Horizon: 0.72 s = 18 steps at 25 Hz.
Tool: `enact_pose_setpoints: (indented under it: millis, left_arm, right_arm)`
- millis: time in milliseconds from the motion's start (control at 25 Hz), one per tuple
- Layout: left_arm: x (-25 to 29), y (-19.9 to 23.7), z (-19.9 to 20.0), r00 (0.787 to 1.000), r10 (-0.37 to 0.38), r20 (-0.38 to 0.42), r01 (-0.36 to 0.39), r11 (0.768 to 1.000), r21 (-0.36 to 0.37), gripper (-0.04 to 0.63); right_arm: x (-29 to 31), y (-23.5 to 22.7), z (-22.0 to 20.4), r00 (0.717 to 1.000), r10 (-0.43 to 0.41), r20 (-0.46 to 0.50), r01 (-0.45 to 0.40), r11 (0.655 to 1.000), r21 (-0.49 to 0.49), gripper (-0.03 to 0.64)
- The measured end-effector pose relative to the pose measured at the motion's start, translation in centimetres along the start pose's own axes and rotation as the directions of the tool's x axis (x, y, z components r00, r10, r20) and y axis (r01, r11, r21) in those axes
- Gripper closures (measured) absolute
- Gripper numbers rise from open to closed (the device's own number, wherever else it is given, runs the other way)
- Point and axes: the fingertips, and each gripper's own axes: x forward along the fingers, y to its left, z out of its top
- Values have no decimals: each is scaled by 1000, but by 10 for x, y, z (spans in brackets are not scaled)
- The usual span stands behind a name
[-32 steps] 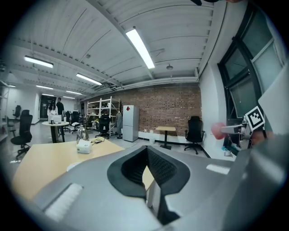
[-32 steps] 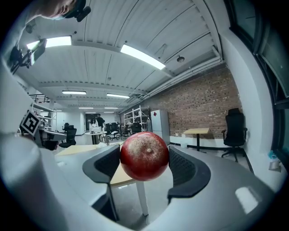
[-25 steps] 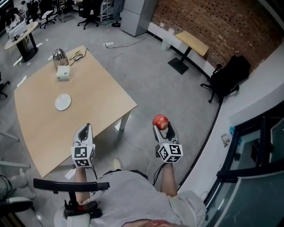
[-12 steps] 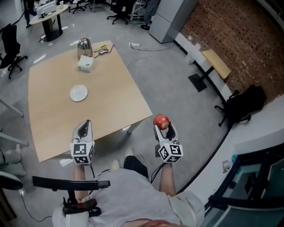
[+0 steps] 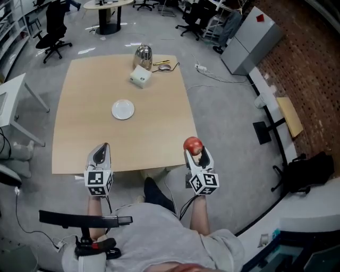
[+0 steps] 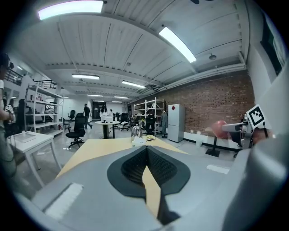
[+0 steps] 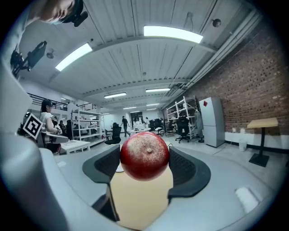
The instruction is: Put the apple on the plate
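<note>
My right gripper (image 5: 194,151) is shut on a red apple (image 5: 193,144), held in the air just off the near right corner of the wooden table (image 5: 85,133). In the right gripper view the apple (image 7: 144,155) fills the gap between the two dark pads. A small white plate (image 5: 122,109) lies near the middle of the table, well ahead and to the left of the apple. My left gripper (image 5: 100,154) hovers over the table's near edge, shut and holding nothing; its pads (image 6: 135,164) meet with only a thin slit.
At the table's far side stand a white box (image 5: 139,77) and a shiny metal pot (image 5: 142,53), with small items (image 5: 163,65) beside them. Office chairs (image 5: 53,24) and a round table (image 5: 108,5) stand beyond. A grey cabinet (image 5: 252,40) is at the right.
The head view has swung round, so the table now lies straight ahead with the plate nearer the centre. Both grippers keep their places in view, the right one still holding the apple.
</note>
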Motion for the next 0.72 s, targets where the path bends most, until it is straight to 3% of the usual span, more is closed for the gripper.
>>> enact_pose_setpoints:
  millis: [360,720]
  left_arm:
    - [18,35,-8,987,156,-43,-157,987,-28,577]
    - [35,48,-7,967,240,-89,-244,969,-32,577]
  right_arm:
    - [100,19,-7,983,179,-49,-180,984,-14,273]
    - [162,43,-18,943,312,-116,-316,949,-16,273]
